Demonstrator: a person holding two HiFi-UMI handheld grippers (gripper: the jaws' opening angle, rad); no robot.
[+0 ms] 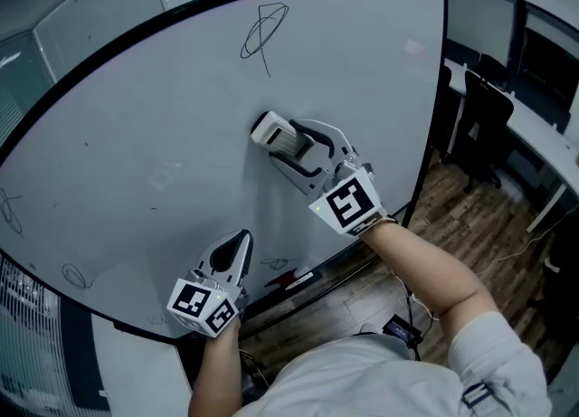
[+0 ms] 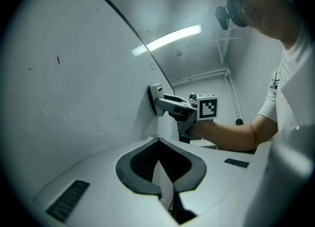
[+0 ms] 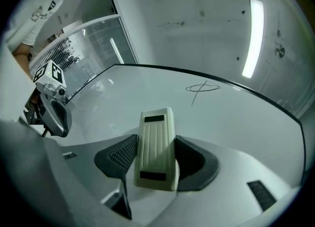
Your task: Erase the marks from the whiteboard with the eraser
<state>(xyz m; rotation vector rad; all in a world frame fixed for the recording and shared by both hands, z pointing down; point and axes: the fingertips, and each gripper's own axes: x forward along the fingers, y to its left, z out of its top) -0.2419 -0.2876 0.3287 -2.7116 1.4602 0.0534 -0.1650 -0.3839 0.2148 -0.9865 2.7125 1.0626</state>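
A large whiteboard (image 1: 163,108) fills the head view. A black scribble (image 1: 263,33) is drawn near its top; it shows as a scribble (image 3: 203,88) ahead of the jaws in the right gripper view. Smaller marks (image 1: 76,275) sit at the lower left edge. My right gripper (image 1: 282,141) is shut on a cream ribbed eraser (image 3: 156,146), which presses on the board's middle, well below the scribble. The eraser (image 2: 155,98) also shows in the left gripper view. My left gripper (image 1: 238,245) is shut and holds nothing, near the board's lower edge.
A marker tray (image 1: 294,279) runs under the board with small items on it. Desks and black chairs (image 1: 484,121) stand to the right on a wooden floor. A cable and a dark device (image 1: 398,326) lie on the floor by the person.
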